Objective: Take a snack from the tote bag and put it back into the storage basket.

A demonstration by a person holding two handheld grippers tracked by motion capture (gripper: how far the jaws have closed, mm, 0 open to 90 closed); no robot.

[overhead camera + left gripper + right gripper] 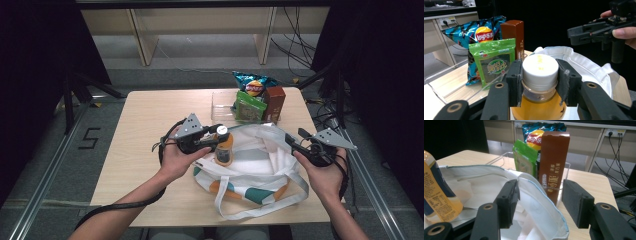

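Orange juice fills the one bottle [223, 148] that I hold by its white cap in my left hand-held gripper [212, 134]; seen from the high view, it stands upright over the open mouth of the single white tote bag [260, 167], which lies on the pale wooden worktop [145, 130]. My right hand-held gripper [292, 141] sits at the bag's right edge, at the rim cloth. Behind the bag stands one clear tray [220, 112] with three snacks in it: one blue crisp bag [252, 82], one green seaweed packet [249, 107] and one brown box [274, 102].

From the left gripper view, my two black jaws press on either side of the white cap [540, 71], so the grip is closed on the bottle [537, 108], whose orange body hangs below. The same three snacks stand to the left: crisp bag [477, 32], seaweed packet [492, 61], brown box [512, 35]. The bag's white rim [574, 58] curves behind the cap, and my other hand-held gripper [574, 33] shows farther off at upper right.

From the right gripper view, my two jaws stand apart with a fold of the bag's rim [541, 202] rising between them; only the left pad touches the cloth, so this one is open. The bottle [439, 192] leans in at the left edge, and the brown box [554, 162], seaweed packet [525, 160] and crisp bag [534, 133] stand beyond
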